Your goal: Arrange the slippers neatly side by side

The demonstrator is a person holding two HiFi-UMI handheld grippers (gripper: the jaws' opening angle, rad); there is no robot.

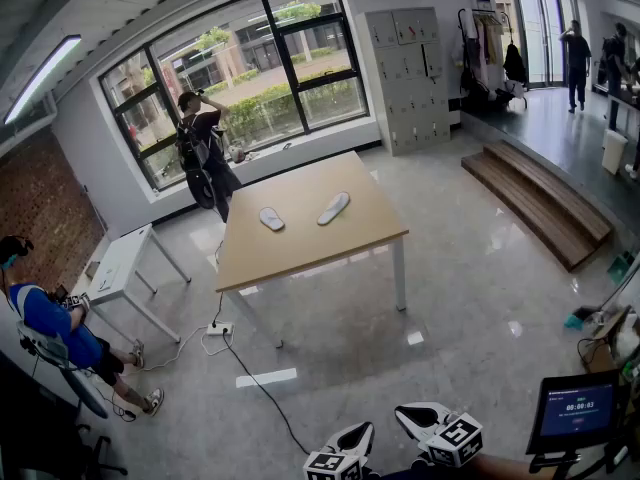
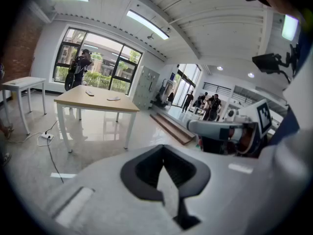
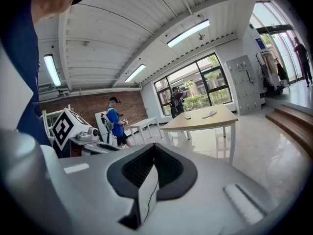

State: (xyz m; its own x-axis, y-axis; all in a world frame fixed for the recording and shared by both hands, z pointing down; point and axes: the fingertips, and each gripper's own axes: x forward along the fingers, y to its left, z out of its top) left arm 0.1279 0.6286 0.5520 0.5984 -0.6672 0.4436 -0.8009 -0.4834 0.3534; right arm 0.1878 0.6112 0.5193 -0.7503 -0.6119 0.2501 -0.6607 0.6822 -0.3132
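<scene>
Two pale slippers lie apart on a wooden table (image 1: 300, 256) far across the room: a short one (image 1: 272, 219) to the left and a longer one (image 1: 334, 208) angled to its right. Both also show small in the left gripper view (image 2: 89, 93) (image 2: 113, 98) and in the right gripper view (image 3: 188, 116) (image 3: 209, 114). My left gripper (image 1: 352, 438) and right gripper (image 1: 418, 416) sit at the bottom edge of the head view, several metres from the table. In their own views the left gripper (image 2: 165, 173) and right gripper (image 3: 149, 173) are shut, with nothing between the dark pads.
A person with a backpack (image 1: 205, 158) stands by the window behind the table. Another person in blue (image 1: 55, 333) sits at the left, near a small white table (image 1: 120, 263). A power strip and cable (image 1: 218, 330) lie on the floor. Wooden steps (image 1: 540, 203) rise at the right; a screen (image 1: 580, 408) is near me.
</scene>
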